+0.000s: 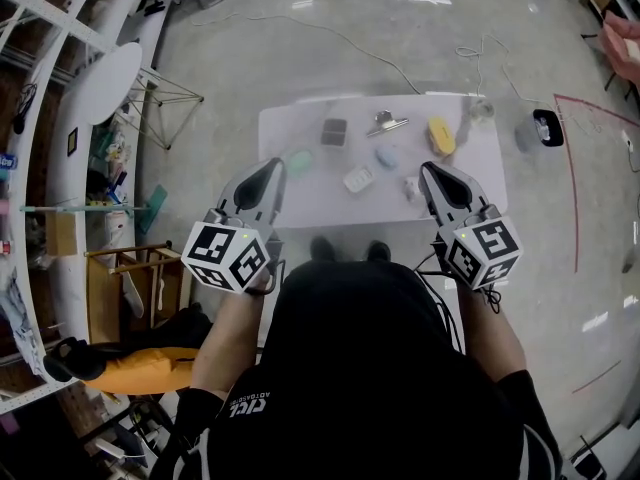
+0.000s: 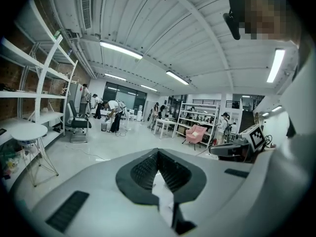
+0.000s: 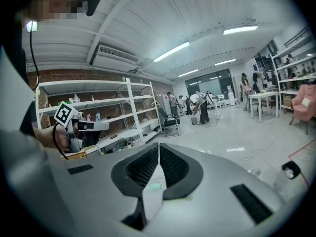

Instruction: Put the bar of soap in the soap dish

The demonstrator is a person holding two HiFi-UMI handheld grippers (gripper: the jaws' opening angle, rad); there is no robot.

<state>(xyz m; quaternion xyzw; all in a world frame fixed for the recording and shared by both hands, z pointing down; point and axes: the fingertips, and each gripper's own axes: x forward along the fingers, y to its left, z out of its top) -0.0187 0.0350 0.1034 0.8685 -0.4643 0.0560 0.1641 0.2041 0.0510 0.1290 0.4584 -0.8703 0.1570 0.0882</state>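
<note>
The left gripper (image 1: 274,166) and right gripper (image 1: 429,169) are held over the near edge of the white desk (image 1: 285,128). Both have their jaws pressed together and empty. A yellow oval bar (image 1: 441,136) (the soap, by its look) lies toward the desk's far right, apart from both.

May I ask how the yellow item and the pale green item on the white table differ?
Colour: the yellow item is bright, the pale green item muted. Position: the yellow item lies toward the table's far right, the pale green item toward its left. In the head view the pale green item appears beside the left tool's tip; the yellow item is apart from the right tool. Both rest on the table.
</note>
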